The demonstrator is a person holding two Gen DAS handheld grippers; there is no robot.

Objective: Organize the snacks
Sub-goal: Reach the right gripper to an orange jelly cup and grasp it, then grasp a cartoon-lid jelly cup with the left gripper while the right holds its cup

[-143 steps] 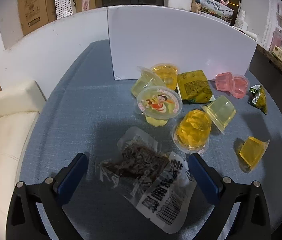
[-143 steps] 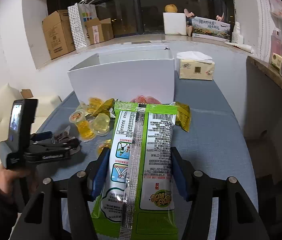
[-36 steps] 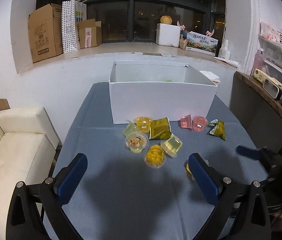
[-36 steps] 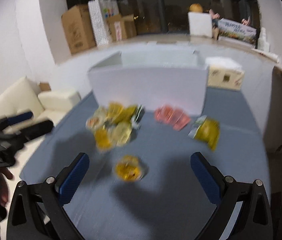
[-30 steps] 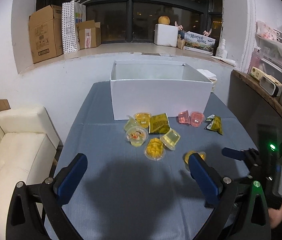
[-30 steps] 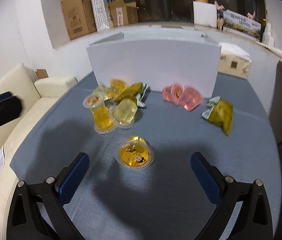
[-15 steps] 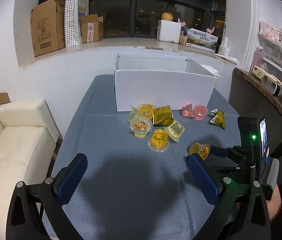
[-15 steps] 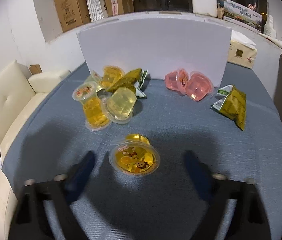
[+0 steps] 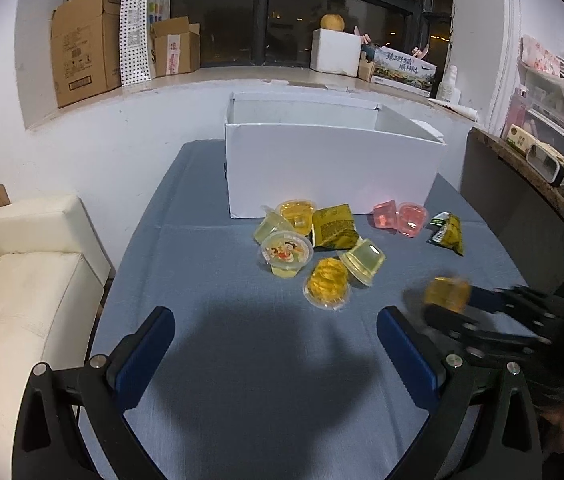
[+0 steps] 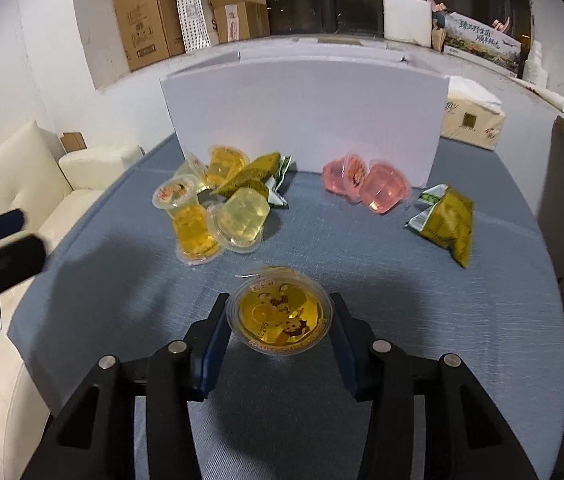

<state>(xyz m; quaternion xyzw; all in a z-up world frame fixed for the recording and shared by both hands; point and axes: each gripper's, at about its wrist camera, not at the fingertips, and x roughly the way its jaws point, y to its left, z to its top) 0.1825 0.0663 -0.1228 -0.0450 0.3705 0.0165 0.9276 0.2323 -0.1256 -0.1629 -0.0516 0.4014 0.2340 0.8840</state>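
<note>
My right gripper (image 10: 280,316) is shut on an orange jelly cup (image 10: 280,314) with a cartoon lid, held just above the blue tablecloth; it also shows, blurred, in the left wrist view (image 9: 447,295). My left gripper (image 9: 274,340) is open and empty over bare cloth. A cluster of yellow jelly cups (image 9: 323,286) and a yellow-green packet (image 9: 333,226) lie in front of the white box (image 9: 333,172). Two pink jelly cups (image 10: 365,186) and another yellow-green packet (image 10: 447,222) lie to the right.
A cream sofa (image 9: 22,300) stands left of the table. A tissue box (image 10: 471,120) sits right of the white box. A dark cabinet (image 9: 521,216) borders the table's right side. Cardboard boxes (image 9: 82,44) stand on the window ledge.
My right gripper has closed on the orange jelly cup and lifted it slightly. Earlier it put the green packet away, and the left put the brown snack bag away. The left gripper stays open.
</note>
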